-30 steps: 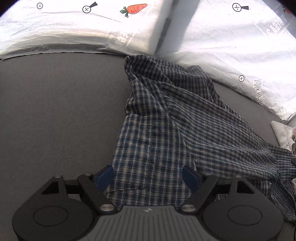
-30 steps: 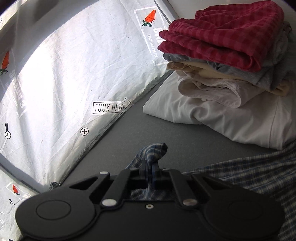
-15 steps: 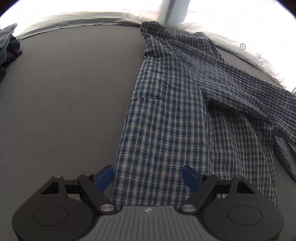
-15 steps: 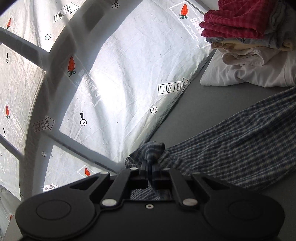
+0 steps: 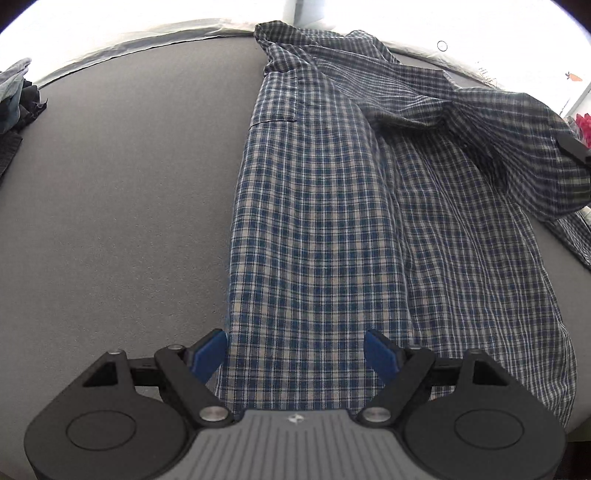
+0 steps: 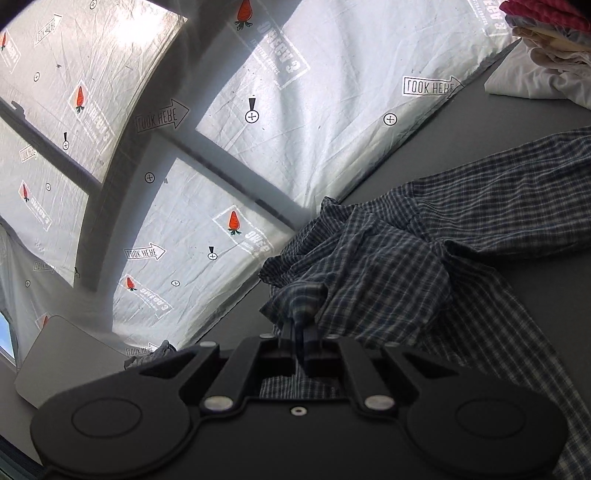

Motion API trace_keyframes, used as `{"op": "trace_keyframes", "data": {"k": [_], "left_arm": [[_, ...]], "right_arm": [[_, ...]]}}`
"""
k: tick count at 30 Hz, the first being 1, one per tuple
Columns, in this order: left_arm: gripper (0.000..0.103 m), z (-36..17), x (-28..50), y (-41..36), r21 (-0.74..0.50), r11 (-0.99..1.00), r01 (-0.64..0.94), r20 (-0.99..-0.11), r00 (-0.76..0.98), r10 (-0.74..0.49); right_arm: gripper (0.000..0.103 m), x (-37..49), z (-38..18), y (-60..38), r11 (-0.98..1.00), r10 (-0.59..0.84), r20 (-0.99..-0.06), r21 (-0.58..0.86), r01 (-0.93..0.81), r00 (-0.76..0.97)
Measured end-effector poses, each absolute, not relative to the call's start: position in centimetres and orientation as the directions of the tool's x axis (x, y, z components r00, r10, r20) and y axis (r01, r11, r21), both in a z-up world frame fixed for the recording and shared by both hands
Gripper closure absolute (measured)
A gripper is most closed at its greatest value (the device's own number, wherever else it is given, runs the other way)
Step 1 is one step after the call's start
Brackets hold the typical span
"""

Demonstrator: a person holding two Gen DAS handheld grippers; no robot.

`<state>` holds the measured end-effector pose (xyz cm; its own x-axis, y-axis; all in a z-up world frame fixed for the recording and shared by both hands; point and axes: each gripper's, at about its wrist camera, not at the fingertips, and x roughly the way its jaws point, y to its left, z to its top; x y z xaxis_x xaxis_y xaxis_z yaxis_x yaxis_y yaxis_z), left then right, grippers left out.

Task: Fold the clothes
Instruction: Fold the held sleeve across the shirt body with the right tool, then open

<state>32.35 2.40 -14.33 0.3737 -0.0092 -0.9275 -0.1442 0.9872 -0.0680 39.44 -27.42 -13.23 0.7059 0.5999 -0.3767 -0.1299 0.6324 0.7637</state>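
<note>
A blue-and-white plaid shirt [image 5: 317, 221] lies lengthwise on the grey surface [image 5: 118, 203], its breast pocket toward the far end. My left gripper [image 5: 295, 352] hovers over the near end of the shirt, open, its blue pads [image 5: 208, 354] wide apart and pressing nothing. In the right wrist view my right gripper [image 6: 301, 326] is shut on a bunched pinch of the plaid shirt [image 6: 388, 266] and holds that part raised. A sleeve trails off to the right. The lifted fold and a black part of the right gripper [image 5: 574, 146] show at the right edge of the left wrist view.
A stack of folded clothes [image 6: 546, 33], red on top, sits on white cloth at the far right. White sheets printed with carrots [image 6: 295, 110] form the backdrop. Dark garments [image 5: 14, 99] lie at the left edge. A flat grey board [image 6: 66, 362] rests at the lower left.
The left gripper has drawn back along the shirt toward its near end, and the shirt now lies stretched out. The right gripper has swung away from the folded stack, carrying its pinch of fabric.
</note>
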Motion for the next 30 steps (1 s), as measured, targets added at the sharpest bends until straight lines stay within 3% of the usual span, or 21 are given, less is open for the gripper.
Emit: {"op": "trace_keyframes", "data": {"k": [30], "left_arm": [[0.021,-14.6,26.7,4.2,-0.082,0.992,-0.091,-0.928,0.369,-0.043]], "right_arm": [[0.099,30.7,-14.9,-17.3,0.665,0.721,-0.501,0.694,-0.276,0.478]]}}
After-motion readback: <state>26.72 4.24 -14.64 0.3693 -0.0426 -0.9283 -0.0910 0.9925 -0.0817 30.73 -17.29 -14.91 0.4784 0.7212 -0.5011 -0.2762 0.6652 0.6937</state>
